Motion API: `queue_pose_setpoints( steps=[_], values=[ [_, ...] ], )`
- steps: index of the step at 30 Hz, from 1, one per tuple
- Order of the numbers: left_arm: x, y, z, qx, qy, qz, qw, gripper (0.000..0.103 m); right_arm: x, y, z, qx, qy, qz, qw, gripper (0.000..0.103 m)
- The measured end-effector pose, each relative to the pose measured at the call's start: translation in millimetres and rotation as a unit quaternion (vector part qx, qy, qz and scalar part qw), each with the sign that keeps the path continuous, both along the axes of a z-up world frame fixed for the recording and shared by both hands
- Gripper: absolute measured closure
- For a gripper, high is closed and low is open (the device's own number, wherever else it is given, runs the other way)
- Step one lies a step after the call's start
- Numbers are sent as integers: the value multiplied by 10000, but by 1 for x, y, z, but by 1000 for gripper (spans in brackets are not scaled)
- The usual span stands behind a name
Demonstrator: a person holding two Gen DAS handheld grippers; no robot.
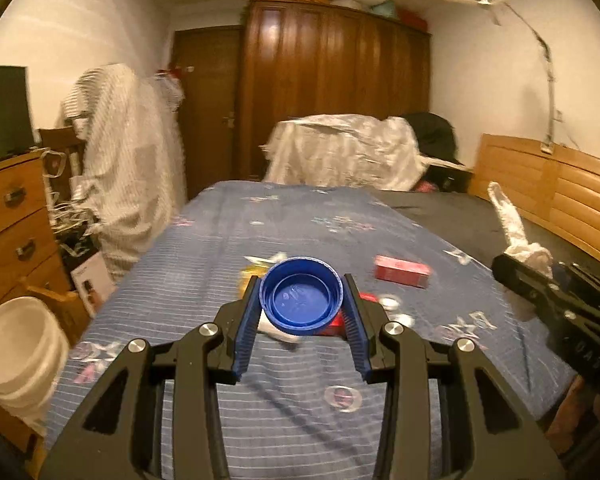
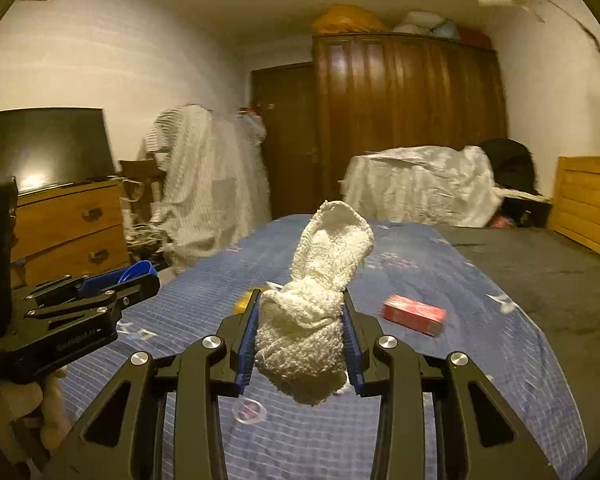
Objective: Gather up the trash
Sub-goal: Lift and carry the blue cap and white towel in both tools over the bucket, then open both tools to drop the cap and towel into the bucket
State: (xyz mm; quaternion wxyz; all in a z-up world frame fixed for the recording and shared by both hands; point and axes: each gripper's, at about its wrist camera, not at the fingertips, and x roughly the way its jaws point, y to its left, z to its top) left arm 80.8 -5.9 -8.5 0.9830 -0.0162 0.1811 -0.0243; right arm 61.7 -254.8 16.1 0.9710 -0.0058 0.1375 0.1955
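My left gripper (image 1: 302,300) is shut on a blue plastic lid (image 1: 301,295), its hollow side facing the camera, held above the bed. My right gripper (image 2: 300,312) is shut on a crumpled white cloth (image 2: 320,280) whose free end sticks up. In the left wrist view the right gripper (image 1: 512,264) comes in from the right with the white cloth (image 1: 512,228). In the right wrist view the left gripper (image 2: 140,276) shows at the left with the blue lid (image 2: 138,270). A red box (image 2: 414,314) (image 1: 402,271), a yellow item (image 2: 245,301) and a clear round lid (image 2: 249,410) lie on the blue bedspread (image 2: 420,380).
A white bucket (image 1: 20,352) stands on the floor left of the bed, by a wooden dresser (image 1: 12,216). White-draped furniture (image 1: 128,168) and a dark wardrobe (image 1: 332,88) stand beyond. A wooden headboard (image 1: 560,188) runs along the right. A silver round item (image 1: 390,303) lies near the red box.
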Motion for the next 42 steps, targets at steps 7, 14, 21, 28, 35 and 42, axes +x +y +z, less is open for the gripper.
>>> queue_pose_setpoints(
  steps=[7, 14, 21, 28, 35, 42],
  values=[
    [-4, 93, 20, 12, 79, 907, 9958, 65, 26, 86, 25, -52, 96, 1061, 9943, 65],
    [-26, 197, 37, -97, 196, 1834, 9828, 65, 46, 194, 47, -107, 342, 1961, 9799, 65],
    [-40, 292, 36, -303, 620, 2414, 9680, 65, 75, 326, 60, -345, 900, 2938, 9510, 65],
    [-36, 381, 13, -568, 1326, 2600, 9548, 65, 112, 461, 52, -838, 1719, 3705, 9089, 65],
    [-17, 442, -20, -899, 2007, 2388, 9458, 65, 133, 576, 7, -1486, 2663, 4131, 8581, 65],
    [-8, 481, -54, -1006, 2343, 2398, 9368, 65, 145, 625, -40, -1793, 3165, 4184, 8322, 65]
  ],
)
